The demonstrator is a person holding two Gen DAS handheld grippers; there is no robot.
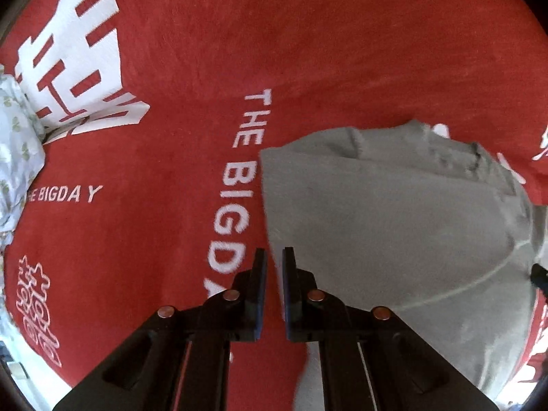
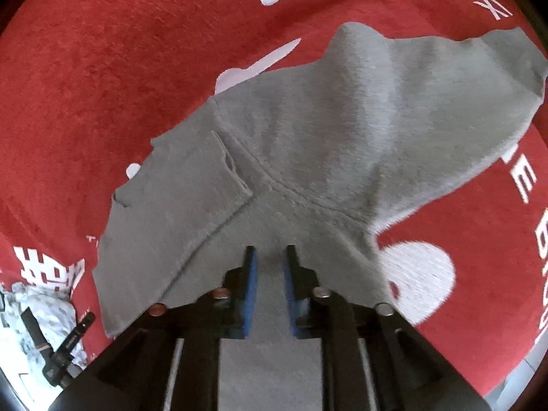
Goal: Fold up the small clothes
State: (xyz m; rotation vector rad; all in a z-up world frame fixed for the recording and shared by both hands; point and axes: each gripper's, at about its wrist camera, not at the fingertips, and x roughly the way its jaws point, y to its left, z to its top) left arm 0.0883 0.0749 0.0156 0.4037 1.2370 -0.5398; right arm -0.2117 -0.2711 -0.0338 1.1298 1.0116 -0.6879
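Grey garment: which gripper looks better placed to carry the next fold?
Probably the left. The left gripper sits at the edge of the grey garment, jaws nearly closed, seemingly pinching it. The right gripper is over the cloth's middle by a seam, jaws apart, grip unclear.

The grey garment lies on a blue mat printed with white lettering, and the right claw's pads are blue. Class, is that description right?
Not quite. The mat is red, not blue, as the right wrist view shows. The rest stands: the grey garment lies on it, the mat carries white lettering, and the right claw has blue pads.
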